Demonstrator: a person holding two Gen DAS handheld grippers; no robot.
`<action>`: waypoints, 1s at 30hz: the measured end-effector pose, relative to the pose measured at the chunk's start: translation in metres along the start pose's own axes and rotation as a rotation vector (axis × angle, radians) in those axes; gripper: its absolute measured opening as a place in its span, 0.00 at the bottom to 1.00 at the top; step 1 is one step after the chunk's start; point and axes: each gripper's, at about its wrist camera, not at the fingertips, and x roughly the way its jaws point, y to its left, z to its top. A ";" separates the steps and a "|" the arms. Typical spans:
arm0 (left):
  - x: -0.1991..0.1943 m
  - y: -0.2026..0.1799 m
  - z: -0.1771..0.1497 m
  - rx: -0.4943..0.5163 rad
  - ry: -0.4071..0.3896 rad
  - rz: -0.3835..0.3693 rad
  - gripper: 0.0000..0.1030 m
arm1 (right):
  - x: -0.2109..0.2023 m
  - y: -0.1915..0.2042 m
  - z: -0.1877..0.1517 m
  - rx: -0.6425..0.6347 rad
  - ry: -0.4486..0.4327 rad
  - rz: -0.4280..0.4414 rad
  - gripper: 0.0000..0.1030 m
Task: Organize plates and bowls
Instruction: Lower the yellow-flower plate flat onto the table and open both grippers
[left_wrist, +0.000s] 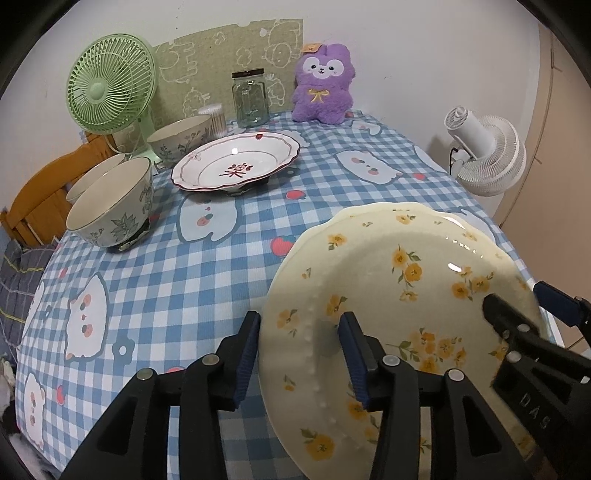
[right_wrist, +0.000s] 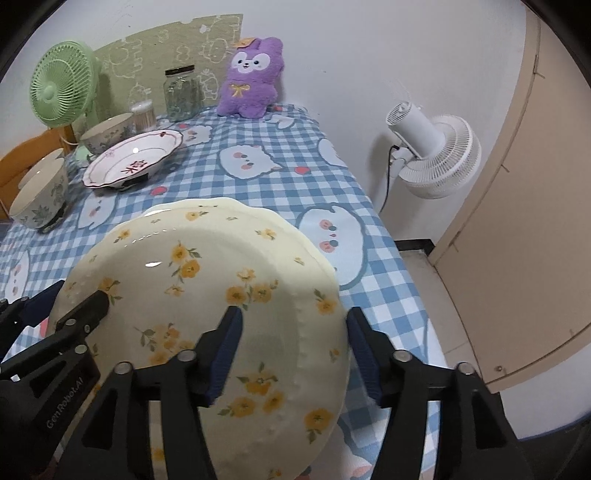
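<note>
A cream plate with yellow flowers lies on a second cream plate, whose rim shows beyond it, on the checked tablecloth. My left gripper straddles the top plate's left rim, one finger outside and one over the plate, with a gap at the pads. My right gripper straddles the right rim the same way and stands open. Each gripper shows in the other's view, the right gripper and the left gripper. At the back left sit a white deep plate with red trim and patterned bowls.
Along the wall stand a green fan, a cotton-swab pot, a glass jar and a purple plush. A white fan stands beyond the table's right edge, by a beige door. A wooden chair is at the left.
</note>
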 end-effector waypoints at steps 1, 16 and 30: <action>0.000 0.000 0.000 0.003 -0.002 0.000 0.50 | 0.000 0.001 -0.001 -0.001 -0.003 0.006 0.67; -0.021 0.000 -0.001 0.010 -0.089 -0.014 0.77 | -0.021 0.003 -0.001 0.004 -0.073 -0.041 0.68; -0.065 0.024 0.012 0.013 -0.168 0.026 0.88 | -0.068 0.014 0.018 0.004 -0.140 0.035 0.68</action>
